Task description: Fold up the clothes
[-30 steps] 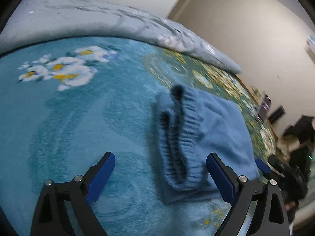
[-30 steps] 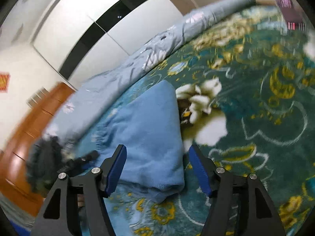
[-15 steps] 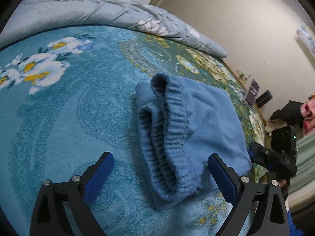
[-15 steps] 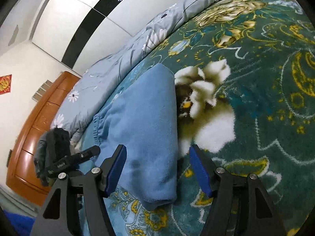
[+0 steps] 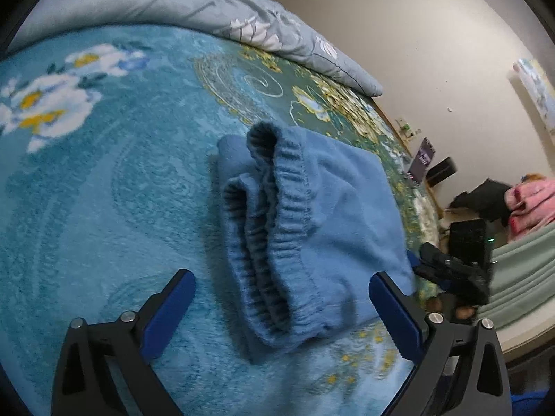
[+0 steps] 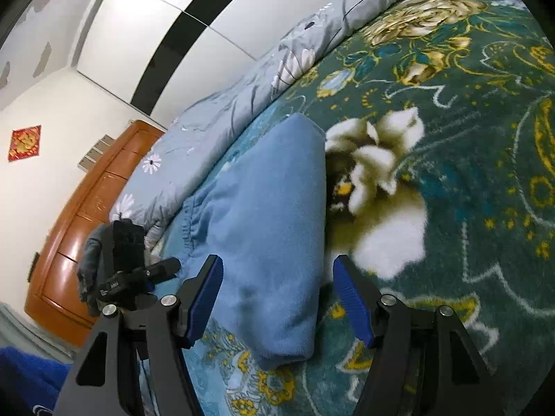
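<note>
Blue garment (image 5: 333, 215) lying folded on the bed (image 5: 104, 190), ribbed waistband (image 5: 277, 228) bunched toward the left wrist view, smooth folded edge toward the right. Left tongs (image 5: 281, 308) spread wide, empty, hovering just above the waistband end. Right tongs (image 6: 277, 298) likewise wide and empty, straddling the near corner of the cloth (image 6: 270, 228) without pinching it. Probably between folds, or at the final tidy-up (bundle already compact). Next: lowering each pair onto its own end, closing on all layers at once, then lifting together so the stack stays square.
</note>
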The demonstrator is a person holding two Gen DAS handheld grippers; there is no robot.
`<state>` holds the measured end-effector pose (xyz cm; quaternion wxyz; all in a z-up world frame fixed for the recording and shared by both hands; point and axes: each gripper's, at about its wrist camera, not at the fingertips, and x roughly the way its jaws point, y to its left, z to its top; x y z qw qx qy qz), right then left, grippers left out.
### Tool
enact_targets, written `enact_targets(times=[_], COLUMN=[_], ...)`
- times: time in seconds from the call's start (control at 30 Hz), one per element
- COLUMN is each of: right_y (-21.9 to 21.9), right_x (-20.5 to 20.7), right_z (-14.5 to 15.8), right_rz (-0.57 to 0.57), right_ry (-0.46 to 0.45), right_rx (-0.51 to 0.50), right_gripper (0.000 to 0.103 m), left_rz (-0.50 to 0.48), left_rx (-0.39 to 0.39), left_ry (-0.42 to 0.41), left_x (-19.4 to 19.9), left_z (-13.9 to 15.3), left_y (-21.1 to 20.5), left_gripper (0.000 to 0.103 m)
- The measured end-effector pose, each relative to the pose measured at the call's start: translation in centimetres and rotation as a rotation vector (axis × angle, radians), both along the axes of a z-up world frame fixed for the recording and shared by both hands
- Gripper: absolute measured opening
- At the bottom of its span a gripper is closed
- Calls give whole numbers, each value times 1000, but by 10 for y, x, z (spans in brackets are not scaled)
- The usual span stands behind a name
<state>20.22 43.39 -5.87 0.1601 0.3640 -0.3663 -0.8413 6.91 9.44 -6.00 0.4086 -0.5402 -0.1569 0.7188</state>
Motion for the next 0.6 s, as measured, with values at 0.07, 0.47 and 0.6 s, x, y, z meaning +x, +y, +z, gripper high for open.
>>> enact_targets(times=[0.07,0.47,0.6], right_y=[2,1,2], right_x=[-8,-43,-50], right_z=[-2,-4,-4], right_rz=[3,34,34], right_ry=[-2,-56,-77], right_rx=[-15,-23,-21], right_gripper=[67,67,59], left_rz=[-7,29,57], left_rx=[44,40,11], left_ry=[-84,-280,-252], left_x=[-7,-34,-28], left_z=[-4,-18,-19], left_y=[1,3,-4], left_gripper=[95,58,39])
